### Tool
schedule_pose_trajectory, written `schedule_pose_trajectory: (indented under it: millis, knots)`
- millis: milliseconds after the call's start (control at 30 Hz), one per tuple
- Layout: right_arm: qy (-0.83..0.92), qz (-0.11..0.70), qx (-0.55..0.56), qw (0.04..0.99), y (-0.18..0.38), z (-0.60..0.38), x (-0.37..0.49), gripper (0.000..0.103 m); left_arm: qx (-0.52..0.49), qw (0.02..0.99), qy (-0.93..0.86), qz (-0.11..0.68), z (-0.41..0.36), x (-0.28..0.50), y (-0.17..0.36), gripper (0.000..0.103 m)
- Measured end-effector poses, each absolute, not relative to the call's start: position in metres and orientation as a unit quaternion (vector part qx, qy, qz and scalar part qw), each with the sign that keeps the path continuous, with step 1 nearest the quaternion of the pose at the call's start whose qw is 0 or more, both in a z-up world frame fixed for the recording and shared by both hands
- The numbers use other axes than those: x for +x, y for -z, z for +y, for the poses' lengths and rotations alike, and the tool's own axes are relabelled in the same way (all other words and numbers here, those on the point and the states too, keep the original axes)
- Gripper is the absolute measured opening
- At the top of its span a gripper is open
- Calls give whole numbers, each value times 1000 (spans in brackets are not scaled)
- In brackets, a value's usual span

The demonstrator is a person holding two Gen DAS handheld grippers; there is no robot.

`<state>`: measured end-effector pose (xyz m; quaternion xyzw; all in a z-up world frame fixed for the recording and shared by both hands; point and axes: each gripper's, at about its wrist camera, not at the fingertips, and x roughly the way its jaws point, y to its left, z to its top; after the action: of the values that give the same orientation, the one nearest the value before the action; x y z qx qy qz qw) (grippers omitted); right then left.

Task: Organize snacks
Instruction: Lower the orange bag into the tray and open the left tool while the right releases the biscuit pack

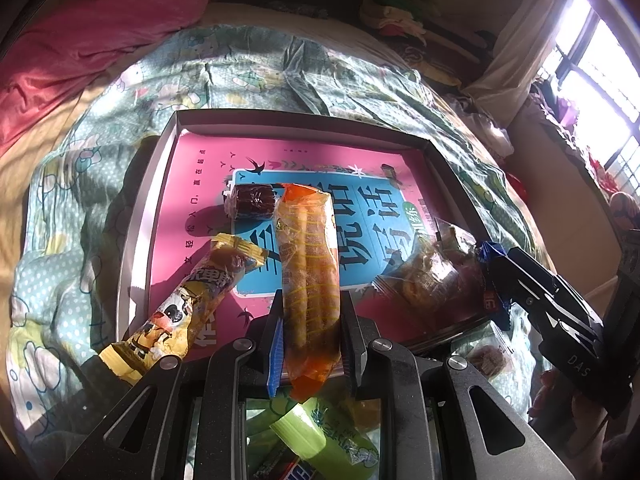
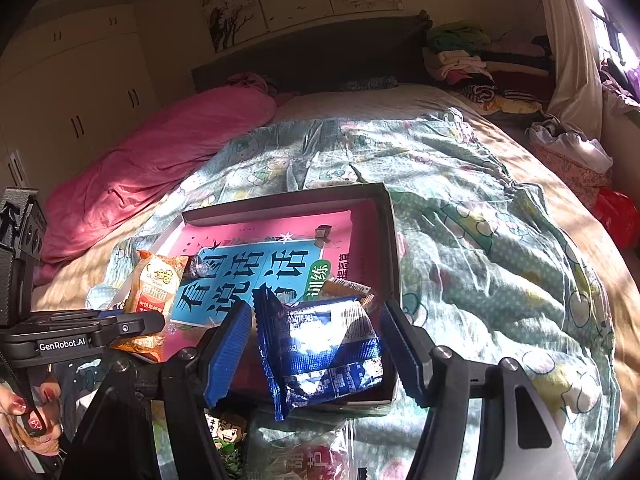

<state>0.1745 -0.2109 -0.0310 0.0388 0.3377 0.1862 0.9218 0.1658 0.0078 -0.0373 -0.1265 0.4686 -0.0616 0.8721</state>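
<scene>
A shallow grey box (image 1: 152,184) with a pink and blue book (image 1: 192,184) in its bottom lies on the bed. My left gripper (image 1: 310,320) is shut on a long orange snack pack (image 1: 308,248) held over the box. A yellow snack pack (image 1: 188,304) leans on the box's near rim; a dark round snack (image 1: 252,202) and a clear-wrapped snack (image 1: 432,276) lie inside. My right gripper (image 2: 316,354) is open, with a blue foil pack (image 2: 328,356) between its fingers at the box's near right corner (image 2: 390,240). It shows in the left view (image 1: 516,280).
The bed has a green patterned quilt (image 2: 480,220) and a pink blanket (image 2: 160,152). More snacks lie on the quilt before the box: a green pack (image 1: 320,432) and cartoon packs (image 2: 228,436). Clothes pile by the headboard (image 2: 460,56). A window is at the right.
</scene>
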Motion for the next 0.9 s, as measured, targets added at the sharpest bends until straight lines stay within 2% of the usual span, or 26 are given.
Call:
schedule_pose_trajectory:
  millis: [900]
  knots:
    - [-239,367,39,898,36,-199,164,66,-135,870,63,470,10,162,34,24]
